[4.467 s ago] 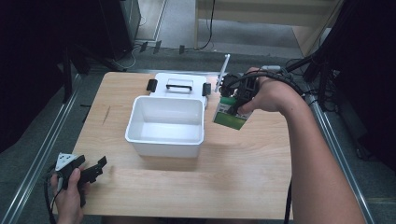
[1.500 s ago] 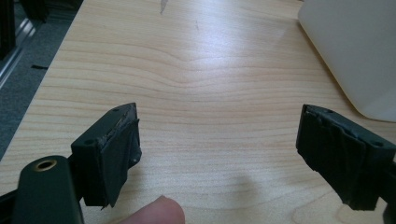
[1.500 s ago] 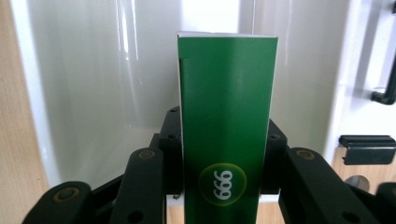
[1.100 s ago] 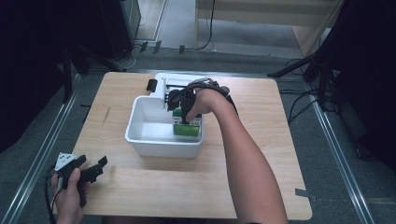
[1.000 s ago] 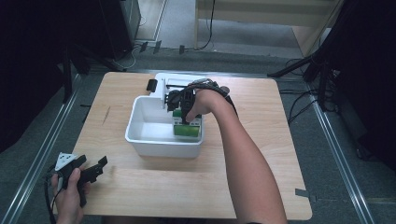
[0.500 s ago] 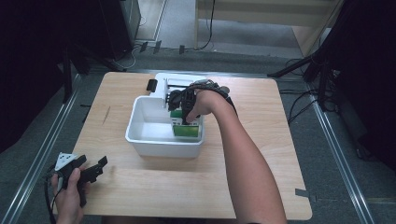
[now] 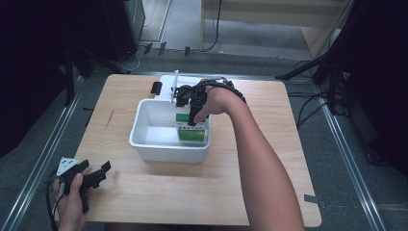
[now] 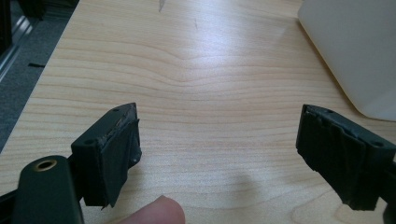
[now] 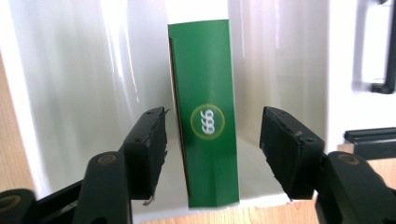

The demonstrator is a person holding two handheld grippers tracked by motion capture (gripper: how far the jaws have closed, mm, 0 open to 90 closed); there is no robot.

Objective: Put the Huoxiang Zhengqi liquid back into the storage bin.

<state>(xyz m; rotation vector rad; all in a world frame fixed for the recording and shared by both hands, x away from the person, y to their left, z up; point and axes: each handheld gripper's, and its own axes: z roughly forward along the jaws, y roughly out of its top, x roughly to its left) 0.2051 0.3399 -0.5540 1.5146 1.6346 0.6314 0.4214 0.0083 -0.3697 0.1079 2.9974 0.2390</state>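
High view: from above, looking forward and down over the whole worktop [image 7: 144,192]. Left tool view: low and close, facing the white bin [image 8: 355,51]. Right tool view: close inside that same bin [image 9: 84,70].

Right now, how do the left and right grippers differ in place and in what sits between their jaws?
The left gripper sits low over bare table at the near left corner; the right gripper is above the white bin. The left's jaws have nothing between them; the right's have just been opening, with the green carton between them, untouched. Both are open.
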